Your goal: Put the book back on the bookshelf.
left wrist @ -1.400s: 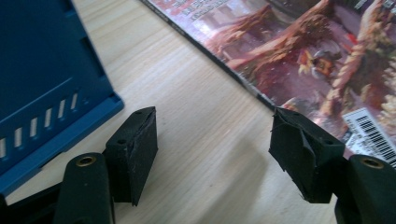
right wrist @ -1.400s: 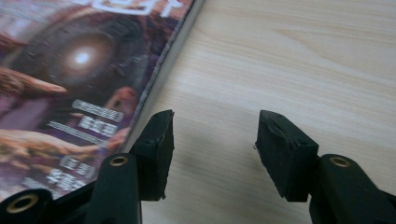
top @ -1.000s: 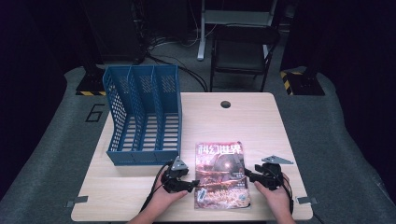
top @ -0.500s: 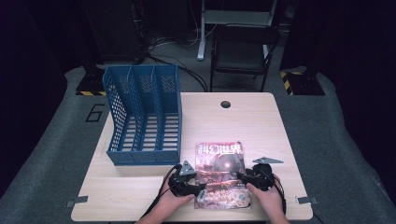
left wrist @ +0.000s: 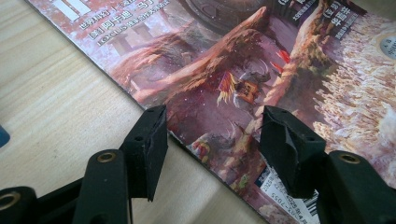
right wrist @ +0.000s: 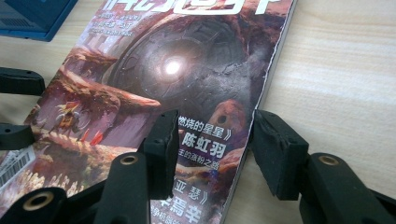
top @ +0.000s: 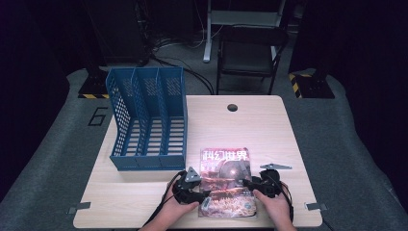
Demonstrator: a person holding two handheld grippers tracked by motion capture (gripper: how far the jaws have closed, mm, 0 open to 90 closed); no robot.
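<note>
- Step in hand, as I judge it: taking hold of the magazine [top: 225, 182] by both side edges, one gripper to each.
- Left gripper [top: 195, 193] sits at the magazine's 9 o'clock edge, low on the cover. Jaws have just been closing; in the left gripper view they straddle that edge, one pad [left wrist: 149, 140] over bare table, the other [left wrist: 287, 147] over the cover. Roughly half open, nothing clamped.
- Right gripper [top: 250, 184] is at the 3 o'clock edge. Its jaws have also just been closing; in the right gripper view one stands over the cover and the other over the table, the page edge between them. Part open, no hold.
- Next move likely calls for getting one jaw under each edge, then closing evenly on both sides so the thin stack doesn't buckle.
- Magazine lies flat on the wooden table [top: 269, 130], near the front rim, toward 4 o'clock of the blue file rack [top: 146, 120], apart from it.
- Look of it: glossy cover, reddish-brown artwork with a dark glowing sphere, white title characters on top, barcode near a bottom corner. Thin, floppy, page edges slightly rough.
</note>
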